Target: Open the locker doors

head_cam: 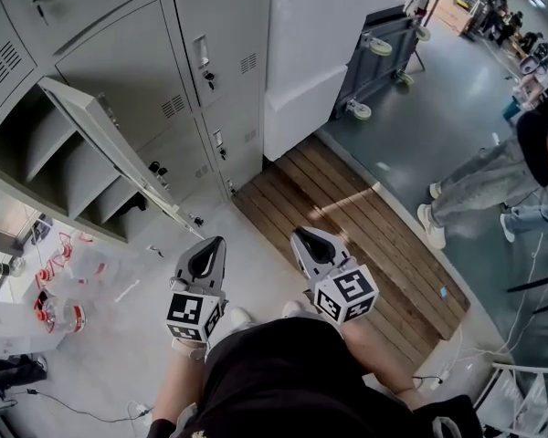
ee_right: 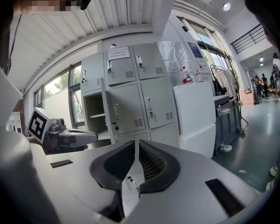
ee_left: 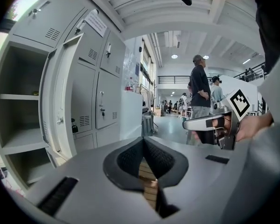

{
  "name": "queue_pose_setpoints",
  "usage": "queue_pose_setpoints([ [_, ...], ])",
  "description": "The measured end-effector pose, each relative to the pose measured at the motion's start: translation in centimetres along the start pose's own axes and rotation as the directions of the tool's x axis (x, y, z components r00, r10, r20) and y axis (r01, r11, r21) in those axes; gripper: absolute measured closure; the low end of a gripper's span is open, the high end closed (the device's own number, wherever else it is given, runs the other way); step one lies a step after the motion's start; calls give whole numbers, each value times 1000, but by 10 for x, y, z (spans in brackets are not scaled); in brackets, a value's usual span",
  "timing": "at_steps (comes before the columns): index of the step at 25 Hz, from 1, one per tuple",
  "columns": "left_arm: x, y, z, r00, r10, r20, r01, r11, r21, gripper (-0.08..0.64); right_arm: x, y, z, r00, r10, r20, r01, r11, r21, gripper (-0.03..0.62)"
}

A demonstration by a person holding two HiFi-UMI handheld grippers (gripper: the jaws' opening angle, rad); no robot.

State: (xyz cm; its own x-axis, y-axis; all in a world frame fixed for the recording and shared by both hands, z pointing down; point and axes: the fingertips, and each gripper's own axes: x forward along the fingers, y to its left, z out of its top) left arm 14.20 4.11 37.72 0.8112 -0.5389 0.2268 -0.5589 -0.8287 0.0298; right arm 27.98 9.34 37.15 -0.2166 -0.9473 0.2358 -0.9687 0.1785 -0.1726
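Both grippers are held out in front of the person, side by side, well apart from the lockers (head_cam: 192, 80). Left gripper (head_cam: 212, 247): jaws pressed together, nothing btwn them. Right gripper (head_cam: 301, 238): jaws closed to a hairline slit, also empty.

1 locker door (head_cam: 119, 144) twd the bank's left side stands swung wide open, showing a compartment (head_cam: 59, 158) w/ bare shelves. The other doors in view, e.g. the closed door (head_cam: 221, 35) at the bank's right edge, are shut, each w/ a small handle and vent slots.

A white cabinet (head_cam: 315, 44) sits against the bank's right end. A wooden slat platform (head_cam: 356, 235) lies on the floor in front of it, just right of the grippers. A wheeled cart (head_cam: 384, 48) stands beside the cabinet.
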Motion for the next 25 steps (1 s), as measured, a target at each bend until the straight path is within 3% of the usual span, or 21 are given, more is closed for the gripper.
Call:
queue_pose_setpoints([
  [25,-14,3,-14,1000,-6,-27,5,1000,-9,541,-4,13,-15,1000,-23,-22,23,999,29,541],
])
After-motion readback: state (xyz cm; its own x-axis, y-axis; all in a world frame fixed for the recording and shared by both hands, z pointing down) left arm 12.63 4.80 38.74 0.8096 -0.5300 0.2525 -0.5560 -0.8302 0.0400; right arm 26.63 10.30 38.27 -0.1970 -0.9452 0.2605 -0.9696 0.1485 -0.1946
